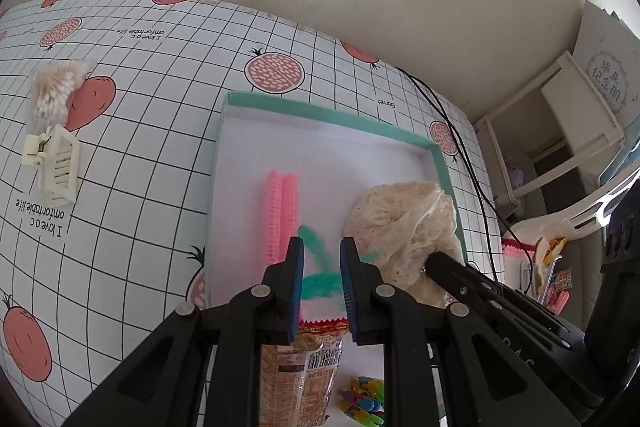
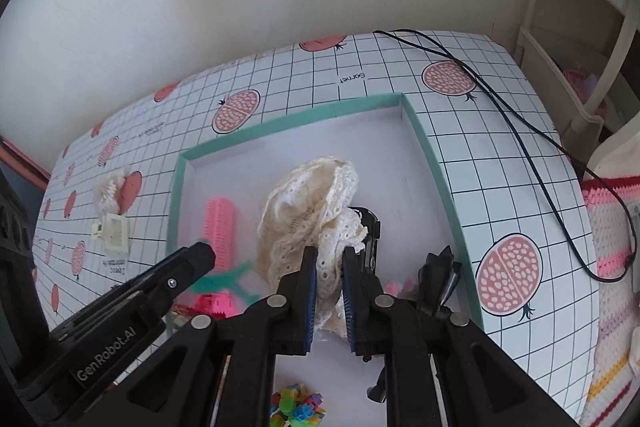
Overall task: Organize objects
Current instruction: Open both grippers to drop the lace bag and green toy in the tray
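We have the cream lace scrunchie [image 2: 316, 211] at centre frame, ruffled and full of eyelet holes, lying inside the teal-rimmed box [image 2: 428, 155] with the right gripper [image 2: 329, 287] jaws clamped on its lower frill. In the left wrist view our left gripper [image 1: 322, 279] jaws stand apart over a teal pipe cleaner [image 1: 316, 267], empty. A pink hair roller [image 1: 282, 215] lies left of centre. The tabletop [image 1: 140, 147] cloth reads "I love a comfortable life" and "Garnet"; the left gripper's arm reads "GenRobot.AI".
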Demonstrator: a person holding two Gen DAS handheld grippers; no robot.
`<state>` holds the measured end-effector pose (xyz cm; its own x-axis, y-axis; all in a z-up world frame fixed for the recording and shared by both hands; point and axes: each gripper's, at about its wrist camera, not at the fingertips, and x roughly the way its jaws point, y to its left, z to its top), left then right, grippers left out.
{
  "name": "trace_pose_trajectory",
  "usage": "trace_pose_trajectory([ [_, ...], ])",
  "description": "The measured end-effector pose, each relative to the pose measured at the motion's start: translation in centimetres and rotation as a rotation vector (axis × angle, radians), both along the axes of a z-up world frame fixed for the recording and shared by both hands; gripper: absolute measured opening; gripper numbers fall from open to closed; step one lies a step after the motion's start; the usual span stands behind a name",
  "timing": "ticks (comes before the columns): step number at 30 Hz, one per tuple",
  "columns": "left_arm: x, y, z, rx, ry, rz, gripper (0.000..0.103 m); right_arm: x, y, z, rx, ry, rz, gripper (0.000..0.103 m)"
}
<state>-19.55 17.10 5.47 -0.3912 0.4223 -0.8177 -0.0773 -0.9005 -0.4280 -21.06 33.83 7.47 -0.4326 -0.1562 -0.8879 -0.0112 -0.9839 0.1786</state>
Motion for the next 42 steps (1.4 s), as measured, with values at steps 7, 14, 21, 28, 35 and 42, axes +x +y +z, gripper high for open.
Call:
trace_pose_trajectory([
  [7, 0.1, 0.0, 0.4, -0.005, -0.007, -0.006, 0.019, 0.1, -0.7, 0.2, 0.036, -0.013, 0.019, 0.019],
  [14, 0.1, -0.3, 1.7, -0.036, 0.003, 0.003, 0.019, 0.1, -1.0, 1.1, 0.058, -0.008, 0.019, 0.035],
  [21, 0.2, -1.0, 3.5, -0.090, 0.033, 0.016, 0.023, 0.3, -1.6, 3.0, 0.073, 0.023, 0.032, 0.035],
  [28, 0.3, -2.0, 4.6, -0.099, 0.055, 0.037, 0.036, 0.6, -2.2, 4.4, 0.074, 0.058, 0.034, 0.041],
  [35, 0.0, -2.7, 4.7, -0.161, 0.070, 0.067, 0.058, 0.5, -2.7, 4.2, 0.084, 0.064, 0.039, 0.050],
  [42, -0.3, -3.9, 4.2, -0.217, 0.065, 0.091, 0.072, 0.4, -2.9, 4.1, 0.083, 0.071, 0.043, 0.063],
])
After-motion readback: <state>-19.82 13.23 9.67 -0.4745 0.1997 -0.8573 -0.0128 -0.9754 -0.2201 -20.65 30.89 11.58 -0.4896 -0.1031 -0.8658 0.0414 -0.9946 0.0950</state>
